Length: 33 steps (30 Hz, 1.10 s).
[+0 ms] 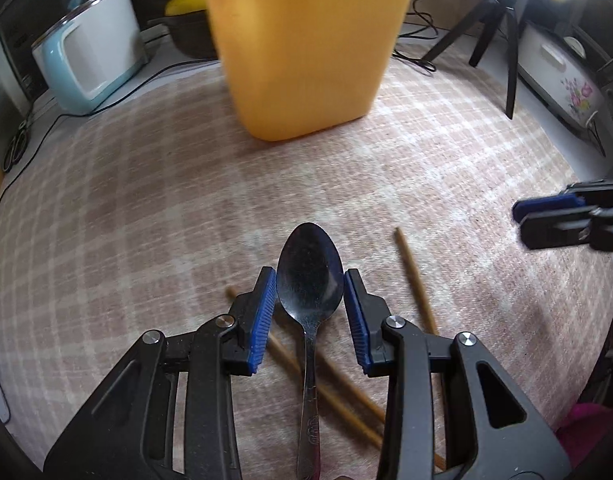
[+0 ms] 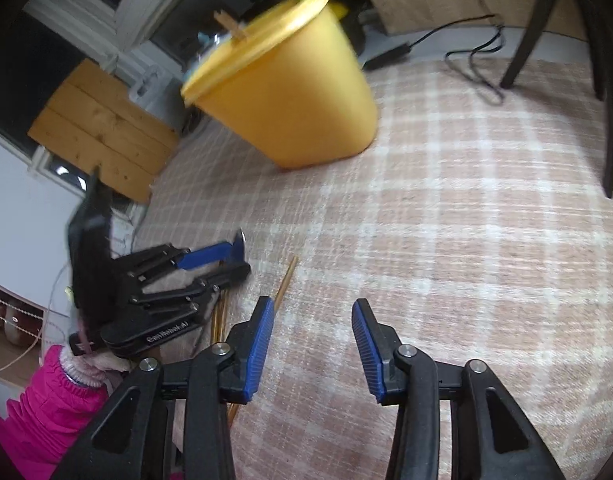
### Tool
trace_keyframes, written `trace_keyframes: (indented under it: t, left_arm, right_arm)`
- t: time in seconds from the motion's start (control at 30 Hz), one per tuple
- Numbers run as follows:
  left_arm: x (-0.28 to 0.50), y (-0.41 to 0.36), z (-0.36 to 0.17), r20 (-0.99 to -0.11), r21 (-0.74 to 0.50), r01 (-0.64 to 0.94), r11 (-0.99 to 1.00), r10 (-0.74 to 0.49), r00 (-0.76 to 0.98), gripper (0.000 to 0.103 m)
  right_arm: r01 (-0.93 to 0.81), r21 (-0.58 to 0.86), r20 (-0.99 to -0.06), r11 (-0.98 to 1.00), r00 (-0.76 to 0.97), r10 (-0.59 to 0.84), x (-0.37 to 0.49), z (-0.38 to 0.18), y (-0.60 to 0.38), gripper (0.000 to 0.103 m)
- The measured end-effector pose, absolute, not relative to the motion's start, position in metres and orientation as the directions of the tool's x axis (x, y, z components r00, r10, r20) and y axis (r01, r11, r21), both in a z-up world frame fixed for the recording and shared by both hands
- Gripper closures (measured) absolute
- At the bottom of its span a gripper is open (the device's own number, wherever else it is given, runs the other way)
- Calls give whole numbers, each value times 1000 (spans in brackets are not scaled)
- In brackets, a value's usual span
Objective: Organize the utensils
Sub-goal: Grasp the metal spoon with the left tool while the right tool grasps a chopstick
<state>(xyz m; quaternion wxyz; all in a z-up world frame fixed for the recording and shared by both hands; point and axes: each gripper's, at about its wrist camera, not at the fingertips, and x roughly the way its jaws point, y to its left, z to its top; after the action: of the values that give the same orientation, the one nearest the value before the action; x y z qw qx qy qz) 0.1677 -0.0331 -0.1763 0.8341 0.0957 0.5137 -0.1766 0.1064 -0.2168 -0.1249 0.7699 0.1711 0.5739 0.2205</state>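
A metal spoon [image 1: 310,280] sits bowl-forward between the blue pads of my left gripper [image 1: 309,280], which touch its bowl on both sides; it is held above the checked cloth. Wooden chopsticks [image 1: 414,280] lie on the cloth under and to the right of it. A yellow plastic container [image 1: 306,48] stands ahead. My right gripper [image 2: 313,320] is open and empty over the cloth, with a chopstick [image 2: 285,282] by its left finger. The left gripper shows at the left of the right wrist view [image 2: 210,260]. The container [image 2: 282,84] holds wooden and green utensils.
A blue-and-white appliance [image 1: 90,52] and cables stand at the back left. Black tripod legs [image 1: 502,40] and a flowered white cooker [image 1: 562,76] stand at the back right. A wooden board [image 2: 102,132] leans at the left. A pink sleeve [image 2: 54,404] is near the left gripper.
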Motion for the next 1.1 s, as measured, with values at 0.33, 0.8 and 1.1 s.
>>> trace_keyframes:
  t: [0.33, 0.8, 1.1]
  left_arm:
    - [156, -7, -175, -885, -16, 348, 937, -175, 431, 68]
    - [149, 35, -175, -895, -115, 300, 947, -230, 381, 68]
    - [166, 59, -176, -899, -190, 293, 937, -286, 331, 68]
  right_arm:
    - [-156, 428, -889, 890, 106, 446, 135, -145, -151, 74]
    - [-321, 215, -960, 922, 102, 260, 139, -154, -104, 96]
    - [-305, 240, -956, 922, 93, 280, 135, -153, -119, 96]
